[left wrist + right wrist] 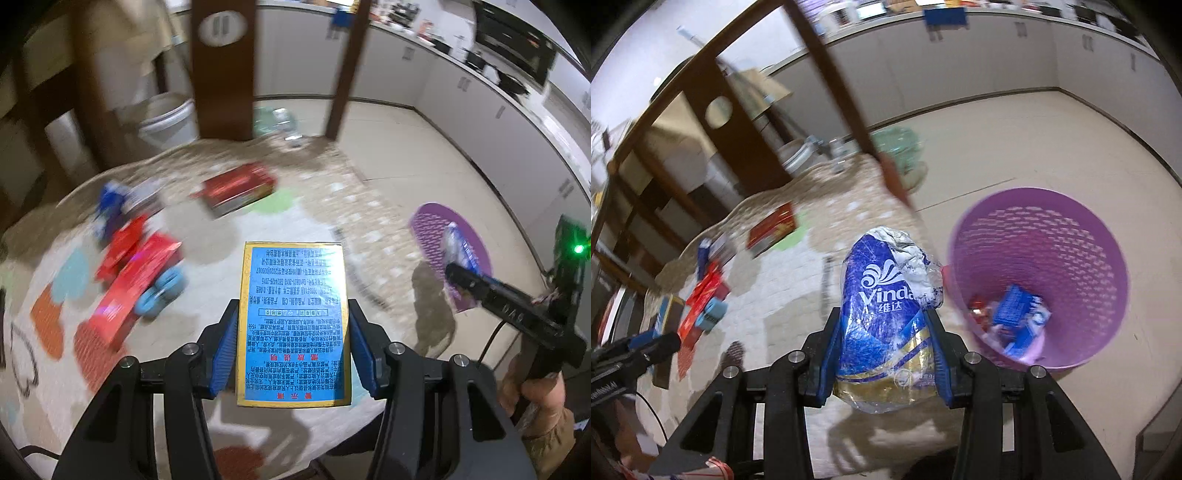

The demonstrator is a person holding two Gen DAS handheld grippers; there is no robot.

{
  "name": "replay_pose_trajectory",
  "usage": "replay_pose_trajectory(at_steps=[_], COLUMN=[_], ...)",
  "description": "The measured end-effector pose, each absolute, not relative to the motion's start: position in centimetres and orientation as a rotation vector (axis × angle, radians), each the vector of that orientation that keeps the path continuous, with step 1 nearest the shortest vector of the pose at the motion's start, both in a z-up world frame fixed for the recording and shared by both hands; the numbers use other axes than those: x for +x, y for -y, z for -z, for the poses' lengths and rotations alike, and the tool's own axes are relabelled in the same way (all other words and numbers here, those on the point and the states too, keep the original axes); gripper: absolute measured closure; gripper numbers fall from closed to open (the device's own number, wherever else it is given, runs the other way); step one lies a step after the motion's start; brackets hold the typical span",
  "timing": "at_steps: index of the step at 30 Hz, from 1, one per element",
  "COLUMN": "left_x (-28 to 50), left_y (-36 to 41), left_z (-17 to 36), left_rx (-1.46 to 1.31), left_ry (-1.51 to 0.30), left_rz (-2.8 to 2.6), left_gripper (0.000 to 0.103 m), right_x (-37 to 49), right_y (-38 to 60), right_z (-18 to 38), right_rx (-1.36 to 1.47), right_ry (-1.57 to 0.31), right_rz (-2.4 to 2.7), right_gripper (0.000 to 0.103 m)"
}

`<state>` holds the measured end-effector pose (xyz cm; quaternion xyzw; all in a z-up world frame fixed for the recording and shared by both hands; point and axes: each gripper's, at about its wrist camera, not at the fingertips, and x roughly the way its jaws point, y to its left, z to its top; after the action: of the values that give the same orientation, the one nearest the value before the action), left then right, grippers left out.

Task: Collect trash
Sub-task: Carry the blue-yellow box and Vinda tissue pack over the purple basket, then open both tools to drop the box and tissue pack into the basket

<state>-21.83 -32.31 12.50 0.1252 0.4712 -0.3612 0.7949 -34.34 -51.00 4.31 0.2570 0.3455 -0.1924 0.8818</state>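
Both tongs carry trash toward the purple perforated plastic bin — left tongs grip a flat blue gold-edged box, right tongs a crumpled blue tissue wrapper. Some boxes already lie binned; red cartons remain on the patterned rug.

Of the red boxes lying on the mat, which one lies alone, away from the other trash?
The red box beside the green patch, farthest up the mat. The other red boxes lie bunched together with blue items at the left.
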Motion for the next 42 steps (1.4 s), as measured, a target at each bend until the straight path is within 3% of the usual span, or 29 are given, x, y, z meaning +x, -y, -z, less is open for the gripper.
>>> replay_pose_trajectory(at_steps=[10,22,29,31,33,42], left_x=[-23.7,-25.2,-25.5,-25.4,-25.2,-25.0], left_y=[43.9,55.3,56.5,56.4,56.2,53.1], left_z=[-12.9,-9.0,-8.6,-8.7,-8.9,-9.9], left_rx=[0.322,0.412,0.412,0.403,0.397,0.363], left_ry=[-1.007,-1.078,-1.074,-1.078,-1.076,-1.068], left_rz=[0.947,1.041,1.061,1.072,1.07,1.051], left_gripper=[0.049,0.049,0.049,0.048,0.045,0.042], right_x=[-39.4,-40.0,-39.6,-39.8,-39.9,-40.6], right_y=[57.8,63.3,64.5,64.5,64.6,63.8], right_z=[-3.8,-1.4,-0.3,-0.3,-0.5,-1.0], right_rx=[0.611,0.671,0.679,0.685,0.684,0.682], right_ry=[-0.667,-0.694,-0.705,-0.696,-0.684,-0.67], right_rz=[0.524,0.563,0.555,0.557,0.565,0.589], right_gripper=[0.057,0.057,0.053,0.04,0.036,0.035])
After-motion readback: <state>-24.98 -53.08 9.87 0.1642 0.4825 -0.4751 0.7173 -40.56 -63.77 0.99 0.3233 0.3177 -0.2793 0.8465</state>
